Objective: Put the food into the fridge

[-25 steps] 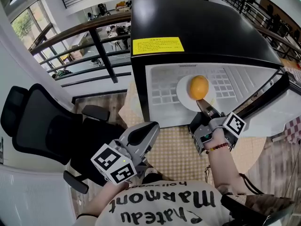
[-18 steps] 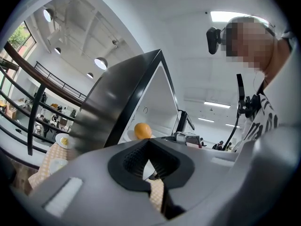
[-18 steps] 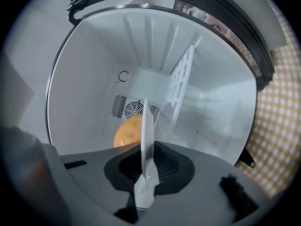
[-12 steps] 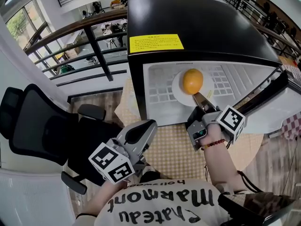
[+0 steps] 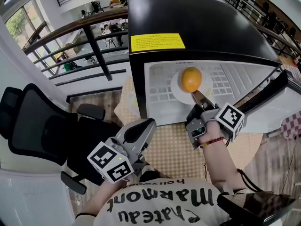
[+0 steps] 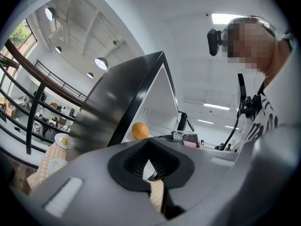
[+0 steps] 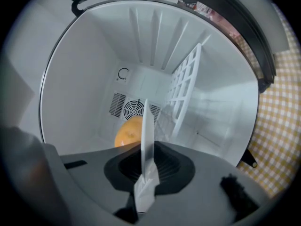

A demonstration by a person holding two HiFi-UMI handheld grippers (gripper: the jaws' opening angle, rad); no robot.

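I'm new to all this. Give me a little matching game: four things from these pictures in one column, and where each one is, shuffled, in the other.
Things:
1. orange
2. white plate
3. yellow label
4. black office chair

Places:
A. stuck on the black top of the fridge
B. rim pinched in the right claw
C. standing left of the fridge
D. sitting on the plate

Pairs: 1-D, 2-B, 3-A, 4-C
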